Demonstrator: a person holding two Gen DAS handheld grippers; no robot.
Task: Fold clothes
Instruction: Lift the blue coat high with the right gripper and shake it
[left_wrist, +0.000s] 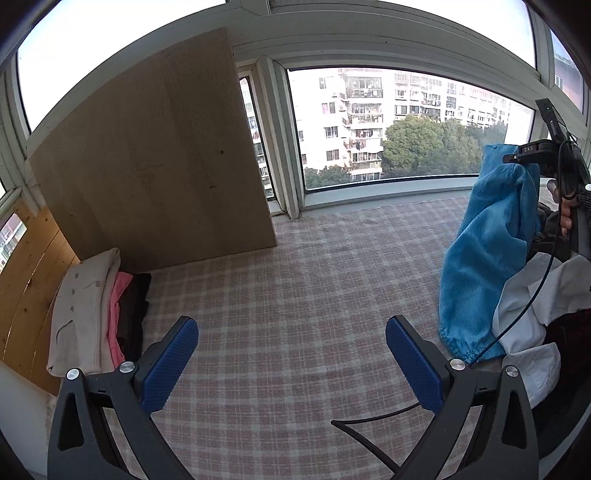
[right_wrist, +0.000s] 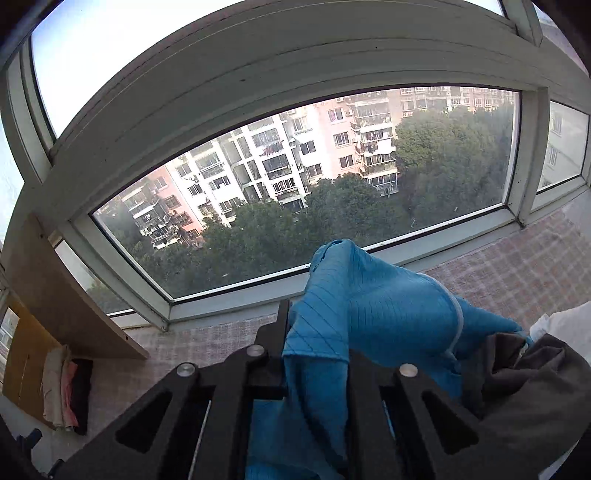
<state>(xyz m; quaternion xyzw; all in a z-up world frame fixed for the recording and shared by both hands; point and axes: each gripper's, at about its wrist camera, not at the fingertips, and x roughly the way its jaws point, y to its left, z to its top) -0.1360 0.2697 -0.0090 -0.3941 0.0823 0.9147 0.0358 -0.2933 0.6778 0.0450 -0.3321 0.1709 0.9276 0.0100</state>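
A blue garment (left_wrist: 487, 251) hangs from my right gripper (left_wrist: 517, 157) at the right of the left wrist view, its lower end reaching the checked cloth (left_wrist: 295, 295). In the right wrist view my right gripper (right_wrist: 317, 332) is shut on the blue garment (right_wrist: 369, 306), which drapes over the fingers and hides their tips. My left gripper (left_wrist: 291, 350) is open and empty, low over the checked cloth, its blue pads (left_wrist: 170, 362) wide apart.
A stack of folded clothes (left_wrist: 96, 310), cream, pink and dark, lies at the left against a wooden board (left_wrist: 147, 155). A heap of white (left_wrist: 535, 314) and dark clothes lies at the right. A black cable (left_wrist: 369, 428) crosses the cloth. Windows stand behind.
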